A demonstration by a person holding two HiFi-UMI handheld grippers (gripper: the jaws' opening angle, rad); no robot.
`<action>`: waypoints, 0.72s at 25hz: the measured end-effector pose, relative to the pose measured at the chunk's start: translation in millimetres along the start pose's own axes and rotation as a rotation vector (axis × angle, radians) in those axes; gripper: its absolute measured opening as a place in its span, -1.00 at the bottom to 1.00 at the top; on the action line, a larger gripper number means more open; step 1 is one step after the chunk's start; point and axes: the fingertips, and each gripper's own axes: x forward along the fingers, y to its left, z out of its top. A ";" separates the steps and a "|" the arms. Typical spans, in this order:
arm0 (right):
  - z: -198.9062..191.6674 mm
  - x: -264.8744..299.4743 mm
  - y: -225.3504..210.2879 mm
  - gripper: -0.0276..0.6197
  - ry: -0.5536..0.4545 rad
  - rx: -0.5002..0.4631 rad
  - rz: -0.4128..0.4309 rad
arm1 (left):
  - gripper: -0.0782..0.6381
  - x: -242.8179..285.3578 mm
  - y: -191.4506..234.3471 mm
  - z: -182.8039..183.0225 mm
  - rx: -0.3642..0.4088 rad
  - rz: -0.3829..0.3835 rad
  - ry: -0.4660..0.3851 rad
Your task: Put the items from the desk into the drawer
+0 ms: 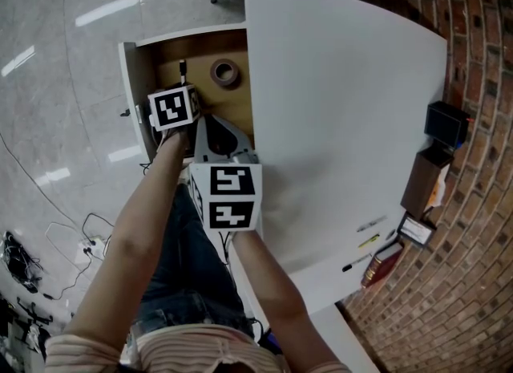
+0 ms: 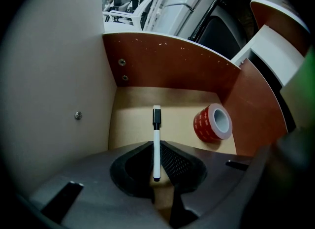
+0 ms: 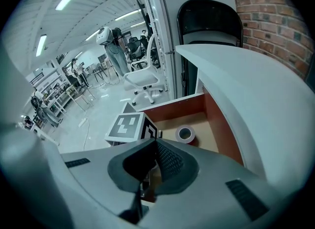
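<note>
The wooden drawer stands pulled out at the left of the white desk. My left gripper hangs over it, shut on a white marker with a black cap that points toward the drawer floor. In the head view the marker sticks out past the left gripper. A roll of red tape lies in the drawer to the right, seen brown from above as the tape roll. My right gripper is shut on nothing, just behind the left gripper's marker cube, at the desk's left edge.
Along the desk's right edge by the brick wall sit a black box, a brown box, a red book and two pens. Cables lie on the floor at the left. A white office chair stands beyond the drawer.
</note>
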 end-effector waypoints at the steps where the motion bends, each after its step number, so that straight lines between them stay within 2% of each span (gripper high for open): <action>1: -0.4 0.0 -0.1 -0.86 0.004 0.000 0.000 | -0.66 0.4 -1.8 -0.8 -0.001 -0.008 0.006; 7: -2.3 -2.3 2.5 -0.86 0.029 0.007 0.009 | -0.59 -0.4 -13.1 0.5 -0.019 -0.074 0.003; 14: -0.1 -7.8 4.2 -0.86 0.019 -0.003 0.004 | -0.55 -15.0 -13.8 4.2 -0.014 -0.055 -0.026; 18: 2.0 -10.1 4.8 -0.86 0.009 -0.020 0.006 | -0.55 -29.4 -16.2 21.2 0.008 -0.049 -0.102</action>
